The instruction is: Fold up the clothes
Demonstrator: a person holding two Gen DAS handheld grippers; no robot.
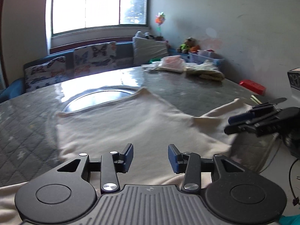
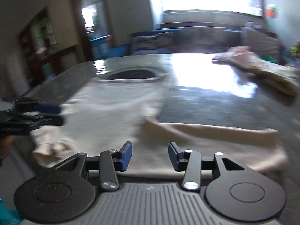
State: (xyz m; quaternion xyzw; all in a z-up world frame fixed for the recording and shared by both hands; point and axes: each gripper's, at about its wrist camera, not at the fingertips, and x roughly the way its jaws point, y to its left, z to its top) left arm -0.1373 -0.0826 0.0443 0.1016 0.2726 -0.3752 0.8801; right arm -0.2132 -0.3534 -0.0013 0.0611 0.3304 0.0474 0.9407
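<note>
Nearest, the left claw [image 1: 151, 157] and the right claw [image 2: 150, 155] both stand spread with nothing between the pads, hovering over a cream shirt [image 1: 120, 127] spread flat on the grey desk [image 1: 187, 91]. One sleeve [image 2: 215, 131] reaches right. Bare desk lies beyond; folded clothes [image 1: 189, 67] and a red box [image 1: 253, 87] crowd the far right edge.
</note>
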